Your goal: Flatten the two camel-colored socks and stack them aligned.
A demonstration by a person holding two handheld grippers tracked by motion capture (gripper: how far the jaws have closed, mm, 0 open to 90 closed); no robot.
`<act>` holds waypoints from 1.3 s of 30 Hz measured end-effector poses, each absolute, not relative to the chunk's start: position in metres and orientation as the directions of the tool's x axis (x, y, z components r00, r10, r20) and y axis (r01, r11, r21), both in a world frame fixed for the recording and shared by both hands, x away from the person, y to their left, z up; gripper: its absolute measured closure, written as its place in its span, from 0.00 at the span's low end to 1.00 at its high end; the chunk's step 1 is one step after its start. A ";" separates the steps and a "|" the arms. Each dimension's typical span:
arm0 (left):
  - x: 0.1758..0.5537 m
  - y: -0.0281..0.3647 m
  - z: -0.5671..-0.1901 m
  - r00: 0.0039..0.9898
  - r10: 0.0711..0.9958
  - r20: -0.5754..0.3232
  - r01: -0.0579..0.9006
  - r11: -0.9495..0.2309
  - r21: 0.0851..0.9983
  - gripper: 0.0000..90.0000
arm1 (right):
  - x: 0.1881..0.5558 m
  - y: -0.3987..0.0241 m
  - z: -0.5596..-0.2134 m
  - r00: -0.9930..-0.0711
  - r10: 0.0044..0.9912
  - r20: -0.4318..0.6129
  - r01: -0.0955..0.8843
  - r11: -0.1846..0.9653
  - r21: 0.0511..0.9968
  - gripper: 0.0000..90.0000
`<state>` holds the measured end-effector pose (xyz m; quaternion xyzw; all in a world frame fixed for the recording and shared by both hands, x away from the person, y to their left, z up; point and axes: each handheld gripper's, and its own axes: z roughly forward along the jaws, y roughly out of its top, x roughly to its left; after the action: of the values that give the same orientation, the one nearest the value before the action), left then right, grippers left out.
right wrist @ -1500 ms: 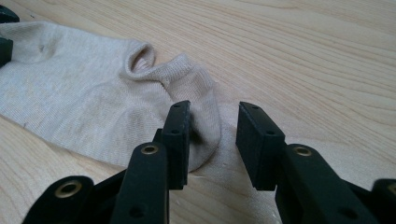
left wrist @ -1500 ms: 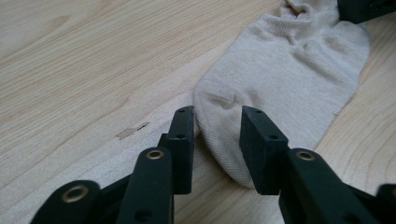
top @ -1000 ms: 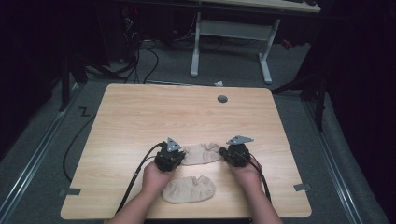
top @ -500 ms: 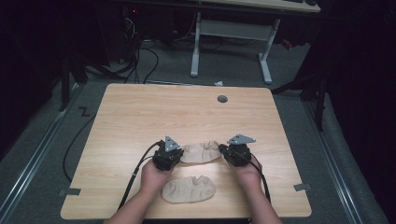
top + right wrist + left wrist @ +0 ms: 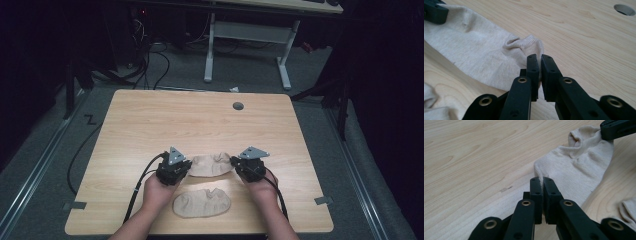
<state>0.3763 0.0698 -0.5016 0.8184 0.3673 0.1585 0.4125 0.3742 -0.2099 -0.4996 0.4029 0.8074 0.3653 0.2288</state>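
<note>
Pinching one end of a beige sock (image 5: 576, 167), the left gripper (image 5: 542, 182) has its two black jaws pressed nearly together with a fold of the knit fabric caught between them, as the left gripper view shows. At the opposite end, the right gripper (image 5: 537, 61) is clamped in the same way on the sock's (image 5: 481, 55) cuffed edge, its jaws closed tight on the cloth. From above, the left gripper (image 5: 182, 167) and the right gripper (image 5: 239, 166) face each other with the held sock (image 5: 212, 164) stretched between them, running across the near half of the wooden table (image 5: 200, 120). The person's left hand (image 5: 159, 192) and right hand (image 5: 262, 192) come in from the near edge, each wrapped around its tool, with a black cable trailing back from each. A second beige sock (image 5: 201, 202) lies flat on the table just nearer the person, between the two forearms and apart from the held one. Farther off, a round grey grommet hole (image 5: 238, 106) sits near the table's far edge.
</note>
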 end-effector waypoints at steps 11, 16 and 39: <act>0.357 0.078 -0.498 0.698 0.715 -0.048 0.463 -0.399 0.791 0.96 | 0.354 -0.201 -0.496 -0.597 0.795 -0.105 0.453 0.443 0.773 0.94; 0.349 0.082 -0.495 0.706 0.707 -0.046 0.459 -0.407 0.790 0.96 | 0.343 -0.199 -0.495 -0.612 0.783 -0.109 0.443 0.453 0.774 0.94; 0.303 0.110 -0.488 0.752 0.649 -0.115 0.464 -0.398 0.791 0.96 | 0.293 -0.195 -0.488 -0.671 0.734 -0.106 0.403 0.481 0.779 0.94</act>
<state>0.3032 0.1098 -0.4875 0.8292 0.3355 0.1062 0.4342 0.2935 -0.1947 -0.4881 0.3417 0.8321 0.3779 0.2191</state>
